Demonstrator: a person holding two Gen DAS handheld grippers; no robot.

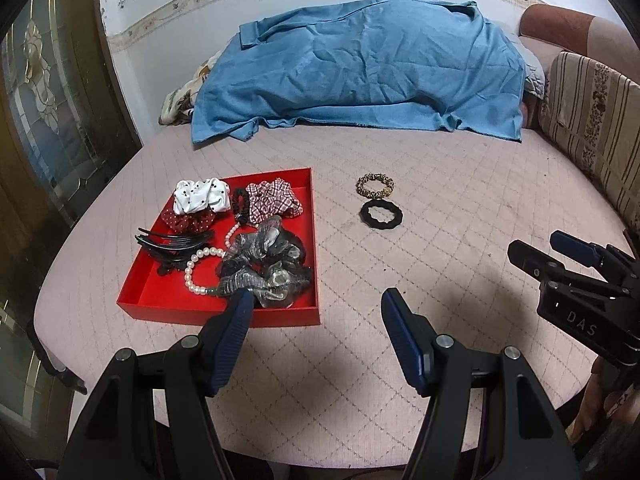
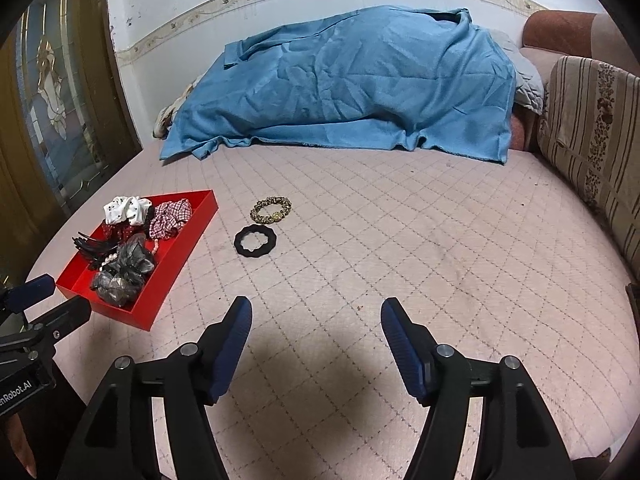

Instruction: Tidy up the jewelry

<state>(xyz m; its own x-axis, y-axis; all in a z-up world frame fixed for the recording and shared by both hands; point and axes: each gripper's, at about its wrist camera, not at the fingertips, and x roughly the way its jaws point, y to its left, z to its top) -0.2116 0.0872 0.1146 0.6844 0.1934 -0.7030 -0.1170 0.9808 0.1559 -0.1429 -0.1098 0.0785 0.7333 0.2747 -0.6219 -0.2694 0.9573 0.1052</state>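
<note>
A red tray (image 1: 160,304) (image 2: 176,280) sits on the pink quilted surface and holds several scrunchies, a pearl bracelet (image 1: 198,274) and black hair clips (image 1: 172,240). A gold patterned scrunchie (image 1: 375,185) (image 2: 271,210) and a black wavy ring (image 1: 381,216) (image 2: 252,239) lie on the quilt right of the tray. My left gripper (image 1: 318,312) hovers open at the tray's near right corner, nothing between its blue pads. My right gripper (image 2: 316,318) is open over bare quilt, well short of the two loose pieces; it also shows at the right edge (image 1: 532,250) of the left wrist view.
A blue cloth (image 1: 360,68) (image 2: 344,84) covers a bulky heap at the back by the wall. A striped cushion (image 1: 592,120) (image 2: 596,136) lines the right side. A glass-panelled door (image 1: 44,92) stands left. The quilt's rounded edge runs below both grippers.
</note>
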